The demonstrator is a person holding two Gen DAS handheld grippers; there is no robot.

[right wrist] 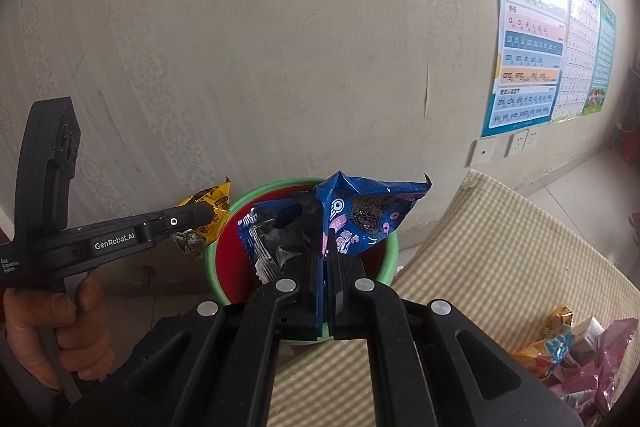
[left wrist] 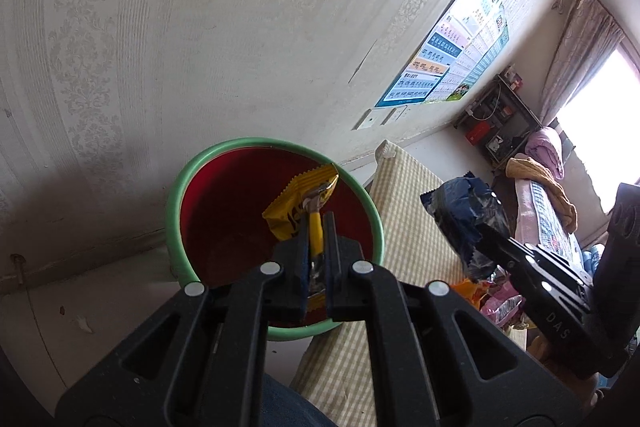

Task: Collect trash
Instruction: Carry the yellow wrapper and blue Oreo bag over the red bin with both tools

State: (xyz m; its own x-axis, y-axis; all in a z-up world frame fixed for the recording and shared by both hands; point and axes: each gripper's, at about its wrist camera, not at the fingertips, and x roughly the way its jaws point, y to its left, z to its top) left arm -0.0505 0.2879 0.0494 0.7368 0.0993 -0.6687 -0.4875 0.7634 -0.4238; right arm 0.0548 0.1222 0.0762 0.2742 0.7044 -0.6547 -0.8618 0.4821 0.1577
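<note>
yellow foil, a crumpled snack wrapper (left wrist: 298, 205), sits clamped between the fingers of the left tool (left wrist: 316, 255), held up over the red inside of a green-rimmed bin (left wrist: 176, 203). in the left wrist view the wrapper rises toward 12 o'clock from the fingers, with the bin's mouth behind it. the right tool (right wrist: 326, 267) is pressed together on a blue snack bag (right wrist: 360, 211), which fans out above the fingers toward 12 and 1 o'clock, over the same bin. in the right wrist view the left tool comes in from 9 o'clock, its wrapper near the bin's rim at about 10 o'clock, and a hand (right wrist: 60, 323) grips its handle at 8 o'clock. the bin stands against a pale patterned wall (right wrist: 240, 47), just beside a surface covered in checked cloth (right wrist: 500, 255). more wrappers, pink and orange, lie in a pile (right wrist: 576, 359) on the cloth at 4 o'clock. a letter chart (right wrist: 532, 59) hangs on the wall at 2 o'clock.
</note>
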